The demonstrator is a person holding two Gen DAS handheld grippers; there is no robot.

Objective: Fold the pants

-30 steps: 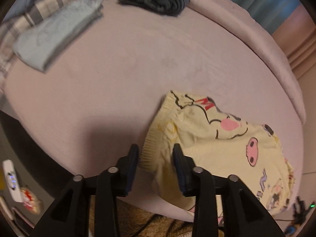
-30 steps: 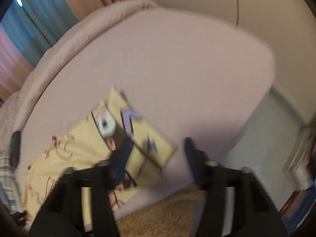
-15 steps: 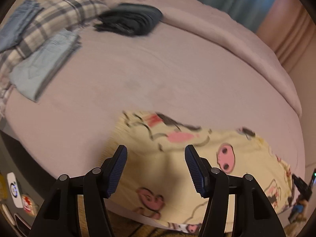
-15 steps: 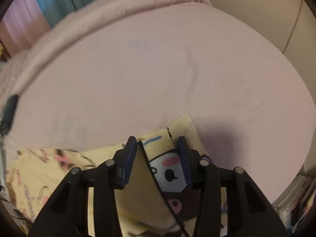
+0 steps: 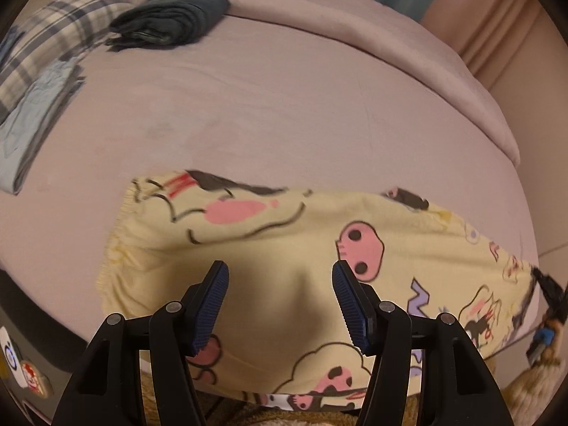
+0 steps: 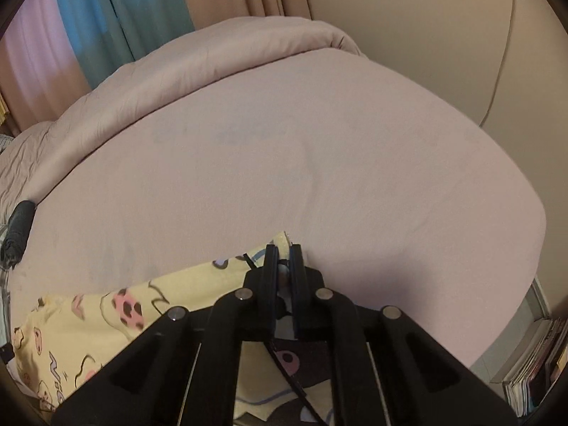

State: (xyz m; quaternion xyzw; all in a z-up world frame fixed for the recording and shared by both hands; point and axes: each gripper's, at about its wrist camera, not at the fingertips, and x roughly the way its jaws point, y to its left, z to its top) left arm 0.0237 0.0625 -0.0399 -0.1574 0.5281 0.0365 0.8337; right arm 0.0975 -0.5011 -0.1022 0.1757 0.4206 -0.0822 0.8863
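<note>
- Location of the garment: the pale-yellow fleece pants with pink and black cartoon print (image 5: 291, 248) lie spread across the near edge of the mauve-pink bed (image 5: 266, 99), the gathered waistband toward the left of the left wrist view, the lower part spilling over the mattress edge.
- Right gripper (image 6: 284, 259): jaws closed tight on a corner of the yellow fabric, which shows pinched between the pads; the tool points steeply down toward the bed.
- Left gripper (image 5: 280, 301): jaws standing moderately wide above the mid-part of the pants, nothing between the pads; also angled steeply down.
- Risk 1: the pinch appears to take only a thin edge, so a brisk pull may slip the hem free and leave the fold half made.
- Risk 2: with one end alone held, lifting may drag the whole garment, bunching it or sliding it off the bed.
- Risk 3: the open jaws could catch a single layer and produce a skewed fold.
- Other items: a folded dark-grey garment (image 5: 170, 21) and a folded light-blue garment (image 5: 32, 117) lie well apart at the far left.
</note>
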